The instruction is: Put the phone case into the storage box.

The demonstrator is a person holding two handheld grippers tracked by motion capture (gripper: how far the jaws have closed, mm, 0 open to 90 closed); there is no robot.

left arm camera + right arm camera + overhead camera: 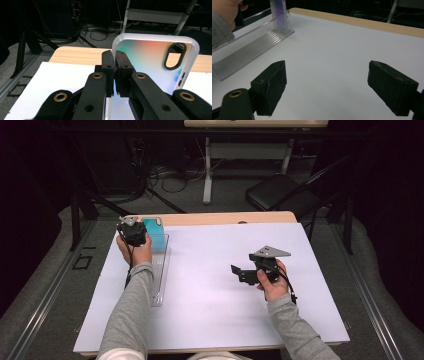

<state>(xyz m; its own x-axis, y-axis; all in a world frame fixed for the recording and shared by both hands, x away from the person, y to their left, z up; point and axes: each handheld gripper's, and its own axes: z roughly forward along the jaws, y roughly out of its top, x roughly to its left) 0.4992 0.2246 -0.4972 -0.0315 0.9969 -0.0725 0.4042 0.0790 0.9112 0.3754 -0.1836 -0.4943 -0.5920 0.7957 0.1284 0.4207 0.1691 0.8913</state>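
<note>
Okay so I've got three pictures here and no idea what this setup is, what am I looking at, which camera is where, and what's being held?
No robot here: a person sits at a table covered by a white sheet and holds a hand tool with two black jaws, a gripper, in each hand.

The high view looks down from above the person's side. The left gripper is at the far left of the table, the right gripper nearer the middle.

The other two pictures come from small cameras riding on the grippers, looking along their jaws.

In the left gripper view, the jaws are shut on the edge of a phone case, which stands upright. It has a clear rim, a colourful back and an oval camera hole.

A clear plastic rack lies on the table; the case stands at its far end.

In the right gripper view, the jaws are wide open above bare table, holding nothing.
</note>
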